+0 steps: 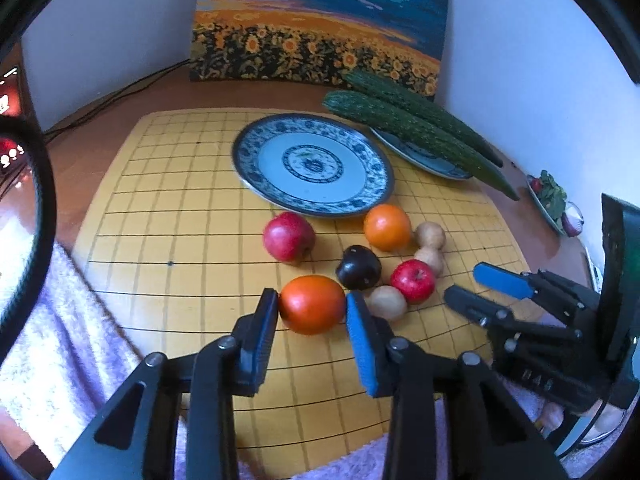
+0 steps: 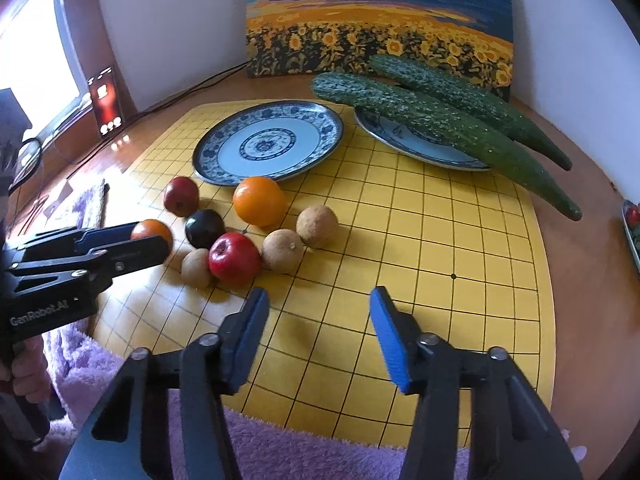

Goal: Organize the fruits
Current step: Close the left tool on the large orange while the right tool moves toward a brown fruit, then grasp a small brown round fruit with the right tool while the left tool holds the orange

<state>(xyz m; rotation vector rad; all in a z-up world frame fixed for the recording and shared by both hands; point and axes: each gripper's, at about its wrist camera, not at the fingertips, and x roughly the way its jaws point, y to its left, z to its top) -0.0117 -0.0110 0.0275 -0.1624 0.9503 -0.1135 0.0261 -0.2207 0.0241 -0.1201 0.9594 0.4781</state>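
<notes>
My left gripper (image 1: pixel 312 296) is shut on an orange-red fruit (image 1: pixel 312 312) that rests on the yellow grid board (image 1: pixel 160 200), one pad on each side. Just behind it lie a dark plum (image 1: pixel 358 267), a small red apple (image 1: pixel 413 280), a larger red apple (image 1: pixel 288 236), an orange (image 1: pixel 387 226) and three brown round fruits (image 1: pixel 386 302). A blue-and-white plate (image 1: pixel 256 148) stands bare beyond them. My right gripper (image 2: pixel 320 320) hovers open over bare board, right of the small red apple (image 2: pixel 234 258), nothing between its fingers. The right wrist view shows the left gripper (image 2: pixel 154 236) around the orange-red fruit (image 2: pixel 150 228).
Two long cucumbers (image 2: pixel 420 116) lie across a second plate (image 2: pixel 400 144) at the back right. A sunflower painting (image 2: pixel 380 20) leans on the wall. A purple towel (image 2: pixel 280 448) lies under the board's near edge. A cable and a lit device (image 2: pixel 106 100) sit at the left.
</notes>
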